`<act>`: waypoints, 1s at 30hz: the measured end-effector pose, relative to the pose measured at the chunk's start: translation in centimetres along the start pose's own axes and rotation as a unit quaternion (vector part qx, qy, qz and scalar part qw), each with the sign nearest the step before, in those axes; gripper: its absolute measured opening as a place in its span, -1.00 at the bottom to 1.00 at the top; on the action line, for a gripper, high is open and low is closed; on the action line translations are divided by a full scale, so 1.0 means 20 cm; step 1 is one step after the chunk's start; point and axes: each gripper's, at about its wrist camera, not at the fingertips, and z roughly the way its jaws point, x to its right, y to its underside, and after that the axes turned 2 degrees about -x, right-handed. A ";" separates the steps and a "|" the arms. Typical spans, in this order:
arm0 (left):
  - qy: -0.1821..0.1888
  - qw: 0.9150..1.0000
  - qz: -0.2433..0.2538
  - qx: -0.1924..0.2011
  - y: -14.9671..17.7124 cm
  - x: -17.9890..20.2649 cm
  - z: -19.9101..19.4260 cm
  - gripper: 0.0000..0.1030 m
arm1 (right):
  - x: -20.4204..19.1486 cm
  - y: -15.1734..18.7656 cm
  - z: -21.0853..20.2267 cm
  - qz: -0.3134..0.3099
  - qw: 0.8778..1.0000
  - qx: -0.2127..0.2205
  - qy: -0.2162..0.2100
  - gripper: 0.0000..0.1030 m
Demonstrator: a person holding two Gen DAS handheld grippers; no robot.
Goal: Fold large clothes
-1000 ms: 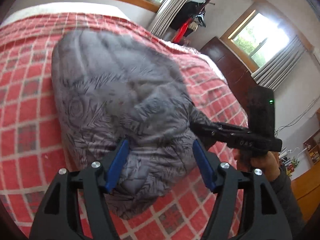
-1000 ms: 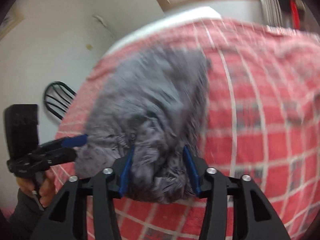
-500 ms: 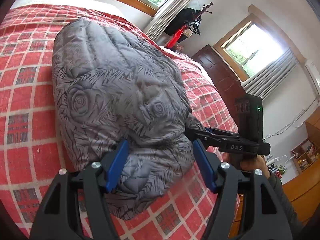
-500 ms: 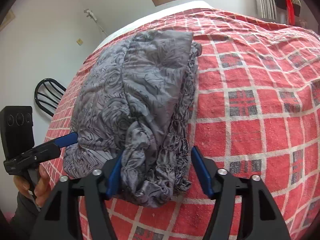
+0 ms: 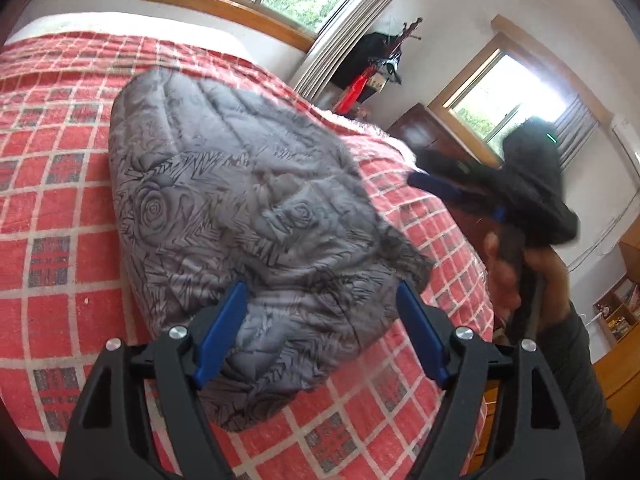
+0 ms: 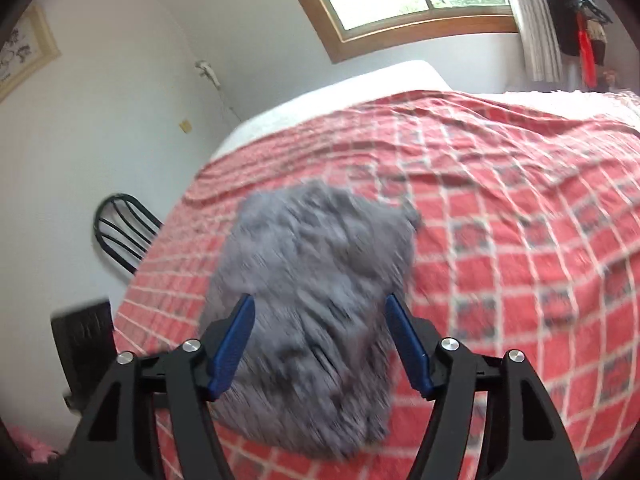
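A grey quilted garment with a rose print (image 5: 248, 216) lies folded in a compact bundle on the red plaid bedspread (image 5: 52, 208). My left gripper (image 5: 320, 328) is open and empty, its blue pads just above the bundle's near end. My right gripper (image 6: 320, 344) is open and empty, held above the same garment (image 6: 316, 292), which is blurred by motion there. The right gripper also shows in the left wrist view (image 5: 444, 184), lifted off the bundle's right side, blurred, held by a hand.
The bed's right edge (image 5: 472, 264) drops to a dark wooden cabinet (image 5: 432, 128). A coat rack with dark clothes (image 5: 376, 64) stands by the window. A black chair (image 6: 120, 232) stands at the bed's left side by the white wall.
The right gripper has let go of the bundle's side and pulled up and back. The left gripper has risen slightly. The garment stays folded on the bed.
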 end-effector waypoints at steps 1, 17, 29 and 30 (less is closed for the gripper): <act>0.004 1.000 0.001 0.005 0.01 0.01 -0.02 0.48 | -0.01 -0.03 0.05 0.002 1.000 -0.009 -0.007 0.25; 0.039 0.997 -0.070 0.018 0.03 -0.13 -0.23 0.80 | 0.18 0.03 0.29 0.073 0.994 -0.085 -0.013 0.41; 0.055 0.979 -0.188 -0.065 0.05 -0.48 -0.11 0.85 | 0.38 0.12 0.24 0.165 0.973 -0.109 -0.122 0.92; 0.045 0.978 -0.189 -0.074 0.04 -0.49 -0.06 0.85 | 0.38 0.11 0.28 0.165 0.972 -0.115 -0.125 0.92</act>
